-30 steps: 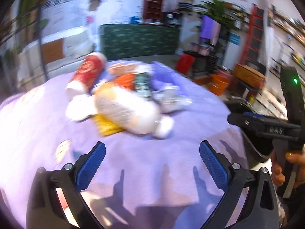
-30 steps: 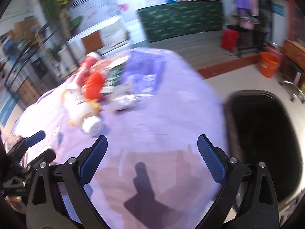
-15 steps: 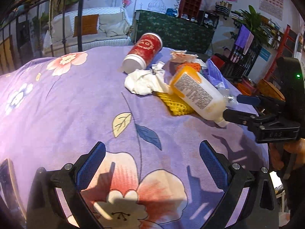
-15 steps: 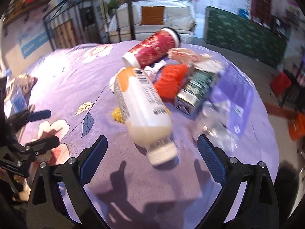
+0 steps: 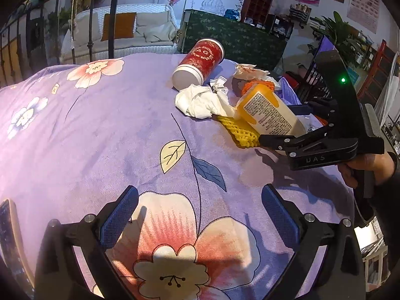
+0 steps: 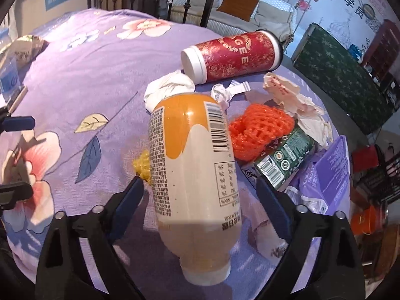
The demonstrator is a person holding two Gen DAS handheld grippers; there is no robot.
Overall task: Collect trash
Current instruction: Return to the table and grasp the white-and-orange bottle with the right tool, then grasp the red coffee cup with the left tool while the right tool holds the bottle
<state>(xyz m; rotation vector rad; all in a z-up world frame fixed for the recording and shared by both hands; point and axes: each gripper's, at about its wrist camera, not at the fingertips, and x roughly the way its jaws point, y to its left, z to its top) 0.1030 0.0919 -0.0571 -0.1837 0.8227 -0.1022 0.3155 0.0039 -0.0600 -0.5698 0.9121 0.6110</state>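
Observation:
A pile of trash lies on a purple flowered cloth [image 5: 105, 130]. An orange-and-cream plastic bottle [image 6: 195, 175] lies on its side, cap toward me, between the open fingers of my right gripper [image 6: 200, 197], which straddles it without touching. The bottle also shows in the left wrist view [image 5: 270, 115], with the right gripper [image 5: 282, 135] around it. Behind it lie a red cup [image 6: 235, 55], a white crumpled tissue [image 5: 202, 100], yellow foam net [image 5: 240, 132], orange foam net [image 6: 257, 130] and a green carton [image 6: 282, 155]. My left gripper [image 5: 197, 215] is open and empty over bare cloth.
A purple plastic bag [image 6: 330, 170] and crumpled paper wrapper [image 6: 287, 95] lie at the pile's right. A phone [image 5: 7, 232] lies at the left edge of the cloth. A white sofa [image 5: 130, 32] and a green counter [image 5: 232, 37] stand beyond the table.
My right gripper has moved forward so its open fingers now sit on either side of the bottle. My left gripper has drawn back a little and stays open.

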